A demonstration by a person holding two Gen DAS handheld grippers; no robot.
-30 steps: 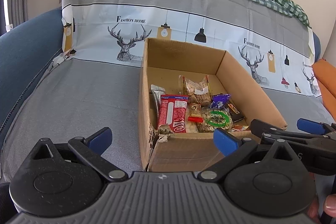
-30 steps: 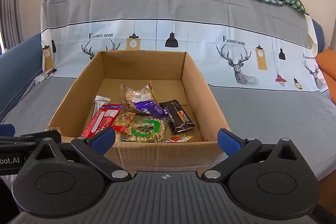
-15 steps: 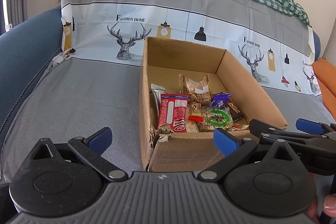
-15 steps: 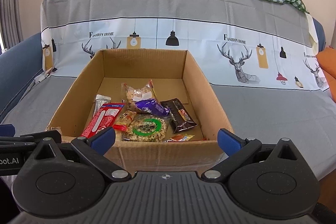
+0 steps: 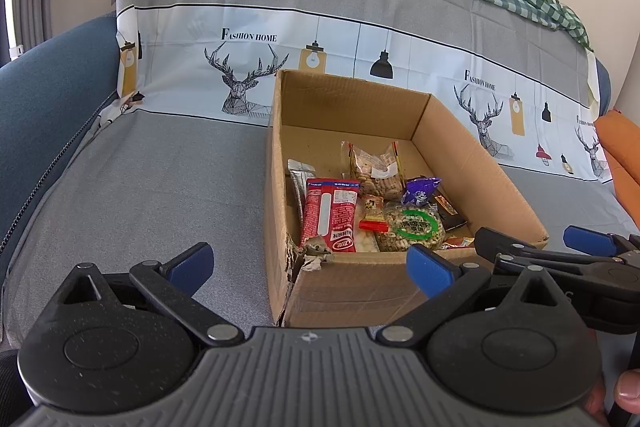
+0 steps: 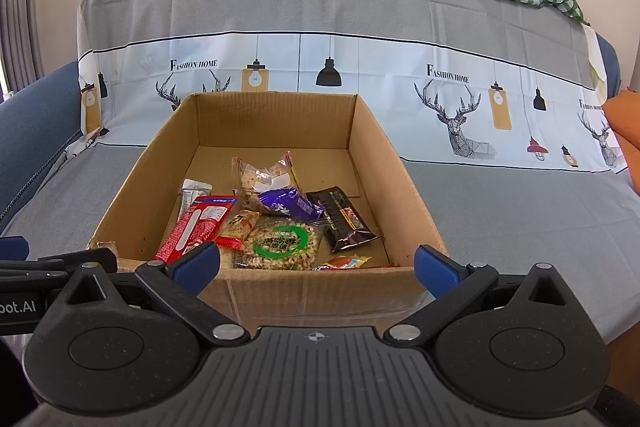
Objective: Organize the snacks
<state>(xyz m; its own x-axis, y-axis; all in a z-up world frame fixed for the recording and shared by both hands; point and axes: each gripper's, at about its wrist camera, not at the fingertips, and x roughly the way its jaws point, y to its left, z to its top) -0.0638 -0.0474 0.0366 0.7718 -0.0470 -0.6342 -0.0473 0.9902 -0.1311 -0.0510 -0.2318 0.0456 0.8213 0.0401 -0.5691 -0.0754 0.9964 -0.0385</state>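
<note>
The left gripper (image 5: 310, 267) is holding its blue fingers spread wide with nothing between them, low in the frame, in front of the torn near corner of the cardboard box (image 5: 496, 187). The right gripper (image 6: 316, 263) is also standing open and empty, just before the near wall of the box at the bottom of its frame.

All the snacks I can see are lying inside the box, crowded toward its near half: the red packet (image 6: 196, 227) at the left, the round green-label snack (image 6: 282, 241) in the centre, the purple packet (image 6: 288, 203) behind it, the dark packet (image 6: 344, 219) to the right, and the clear biscuit bag (image 6: 266, 177) farther back. The grey sofa cover (image 5: 140, 187) around the box is showing no loose snack.

This scene is fitting both a finished gathering and a sorting about to happen inside the box. For any pick, I am judging that the thin wrappers are overlapping, so pinching one edge cleanly is mattering.
</note>
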